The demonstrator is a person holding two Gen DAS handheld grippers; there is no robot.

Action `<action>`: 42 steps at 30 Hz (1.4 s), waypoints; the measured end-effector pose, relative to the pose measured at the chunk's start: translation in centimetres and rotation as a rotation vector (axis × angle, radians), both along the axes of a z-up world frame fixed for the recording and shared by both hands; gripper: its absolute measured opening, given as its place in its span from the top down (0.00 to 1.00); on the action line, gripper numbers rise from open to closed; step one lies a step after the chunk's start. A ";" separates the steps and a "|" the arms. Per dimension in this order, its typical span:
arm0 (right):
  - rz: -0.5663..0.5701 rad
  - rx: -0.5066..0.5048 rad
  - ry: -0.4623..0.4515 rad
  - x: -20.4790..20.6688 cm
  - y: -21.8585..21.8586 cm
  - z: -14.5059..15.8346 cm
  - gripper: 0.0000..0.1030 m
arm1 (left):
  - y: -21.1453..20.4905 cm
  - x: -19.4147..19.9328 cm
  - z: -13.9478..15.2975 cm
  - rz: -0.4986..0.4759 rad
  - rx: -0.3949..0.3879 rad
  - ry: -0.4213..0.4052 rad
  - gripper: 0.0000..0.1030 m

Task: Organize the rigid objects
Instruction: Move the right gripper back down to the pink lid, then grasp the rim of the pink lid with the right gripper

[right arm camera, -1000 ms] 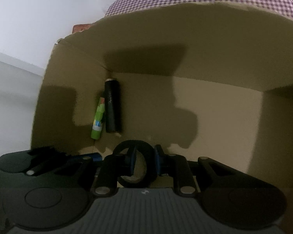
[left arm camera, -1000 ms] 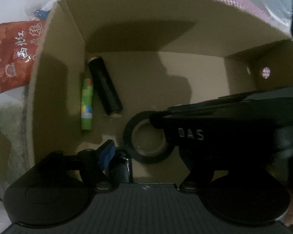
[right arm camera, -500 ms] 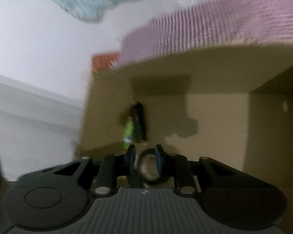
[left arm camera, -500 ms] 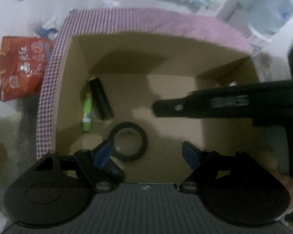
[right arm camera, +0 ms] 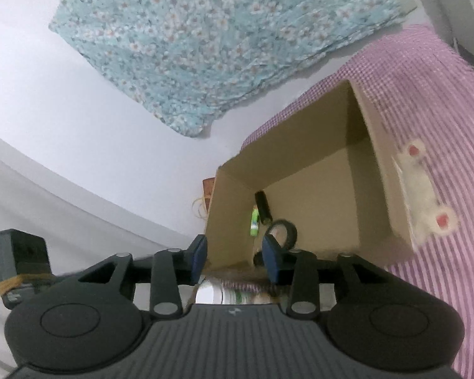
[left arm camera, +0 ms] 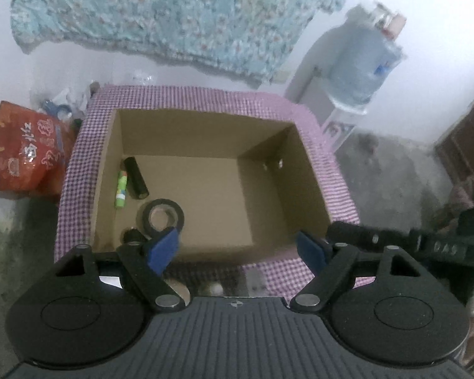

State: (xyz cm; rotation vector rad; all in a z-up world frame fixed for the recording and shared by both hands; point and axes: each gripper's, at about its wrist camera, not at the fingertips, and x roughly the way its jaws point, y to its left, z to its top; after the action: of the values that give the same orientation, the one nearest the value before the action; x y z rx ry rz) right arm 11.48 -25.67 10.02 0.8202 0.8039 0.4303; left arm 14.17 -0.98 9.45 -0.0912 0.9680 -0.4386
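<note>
Both your grippers, left gripper (left arm camera: 237, 248) and right gripper (right arm camera: 235, 257), hang empty, fingers wide; the black tape roll (left arm camera: 163, 216) lies in the gingham-covered cardboard box (left arm camera: 205, 98), beside the near-left wall.

- Red bag (left arm camera: 28, 154) on the floor just left of the checked box: large white Chinese characters across its face, along with round white emblems; strokes too blurred for a sure reading.
- Black body of the right tool (left arm camera: 439, 246), at the right edge of the left wrist view: pale capitals "DAS".
- Green stick (left arm camera: 121, 189) inside the box by its left wall: coloured label bands, no legible print.
- Water jug (left arm camera: 363, 63) beyond the box: small blue label, unreadable.
</note>
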 end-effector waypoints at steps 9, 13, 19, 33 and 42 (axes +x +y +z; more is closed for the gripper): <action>0.042 -0.086 0.055 -4.3 3.1 -1.7 0.55 | 2.8 -5.7 -3.9 0.047 -0.008 0.017 0.19; 0.066 -0.147 0.087 -4.6 4.4 -2.7 0.55 | 4.3 -7.1 -7.2 0.082 0.044 0.068 0.19; 0.136 -0.172 0.148 -3.9 6.8 -5.3 0.55 | 5.1 -7.8 -11.7 0.082 0.120 0.193 0.19; 0.295 -0.327 0.228 -1.1 15.0 -10.7 0.55 | 3.1 -5.9 -16.6 0.036 0.291 0.150 0.19; 0.319 -0.385 0.232 -0.1 16.7 -12.2 0.62 | 2.3 -5.0 -17.9 0.009 0.326 0.151 0.21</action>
State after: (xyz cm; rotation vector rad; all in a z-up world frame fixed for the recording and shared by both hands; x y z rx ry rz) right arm 11.41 -8.99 -2.22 0.3855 1.1982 0.4472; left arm 9.19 1.34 -8.47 0.1684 1.1757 -0.2637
